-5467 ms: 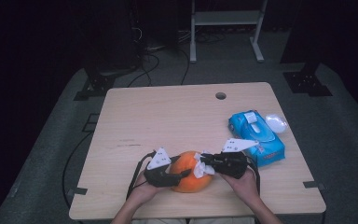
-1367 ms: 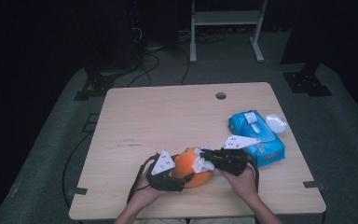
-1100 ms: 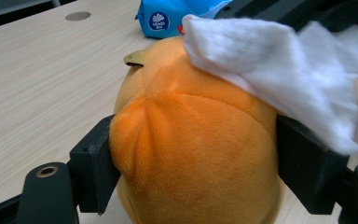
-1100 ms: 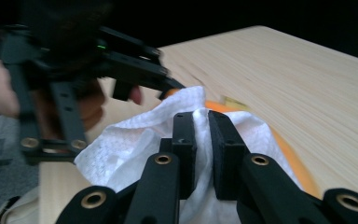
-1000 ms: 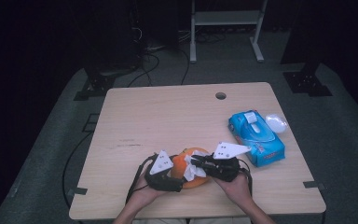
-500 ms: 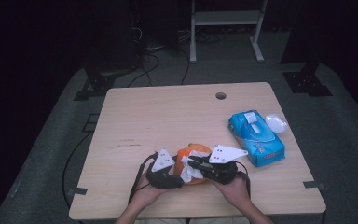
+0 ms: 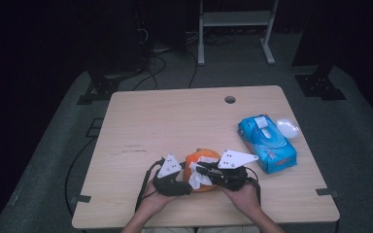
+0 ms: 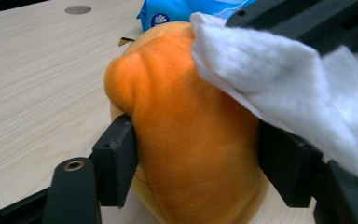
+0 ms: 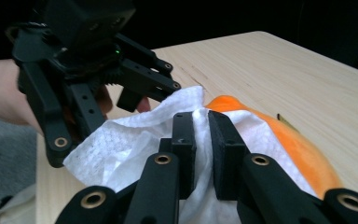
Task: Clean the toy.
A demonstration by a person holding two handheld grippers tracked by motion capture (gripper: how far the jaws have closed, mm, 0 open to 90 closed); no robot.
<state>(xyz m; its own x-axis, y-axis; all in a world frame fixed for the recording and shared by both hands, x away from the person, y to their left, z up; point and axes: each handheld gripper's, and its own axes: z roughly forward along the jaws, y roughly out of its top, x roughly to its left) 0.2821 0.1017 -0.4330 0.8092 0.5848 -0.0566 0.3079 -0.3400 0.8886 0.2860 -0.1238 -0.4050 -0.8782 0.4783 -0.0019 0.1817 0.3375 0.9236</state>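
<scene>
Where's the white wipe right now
In the high view the white wipe lies against the orange plush toy at the table's near edge, pinched in the right hand-held gripper, with the blue wipes pack to its right.

Dark lab: lone table (image 7: 175,121), floor cables (image 7: 160,68), metal stand (image 7: 235,19).

From the high view we see the pale wooden desk (image 7: 175,126) lit evenly from overhead, while the floor and the room around it sink into near black. Shadows on the desk are short and soft, and we find no glare on it. The picture is slightly soft and grainy. In the left gripper view the orange plush toy (image 8: 186,140) is bright and fairly sharp, the white tissue (image 8: 279,88) nearly washed out. In the right gripper view the background is dark and the near black jaws blur.
</scene>
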